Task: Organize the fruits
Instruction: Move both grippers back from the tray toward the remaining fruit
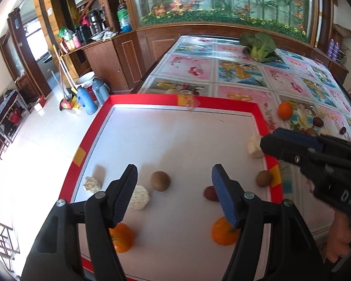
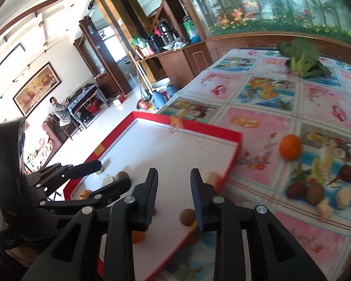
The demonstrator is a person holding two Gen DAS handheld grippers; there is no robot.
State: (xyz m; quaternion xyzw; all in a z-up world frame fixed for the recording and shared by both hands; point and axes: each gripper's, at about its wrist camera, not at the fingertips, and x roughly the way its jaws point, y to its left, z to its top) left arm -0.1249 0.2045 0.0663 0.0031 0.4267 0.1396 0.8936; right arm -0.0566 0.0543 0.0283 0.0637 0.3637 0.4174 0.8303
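A white tray with a red rim lies on the table's left part. On it lie two oranges, two brown kiwis, a dark red date, corn pieces and a pale banana chunk. My left gripper is open and empty above the tray. My right gripper is open and empty over the tray's right edge; in the left wrist view its tips are beside the banana chunk. On the tablecloth lie another orange, a date, a kiwi and banana chunks.
A green leafy vegetable lies at the table's far end. The flowered tablecloth covers the table. Blue flasks stand on the floor to the left. A wooden cabinet with an aquarium stands behind the table.
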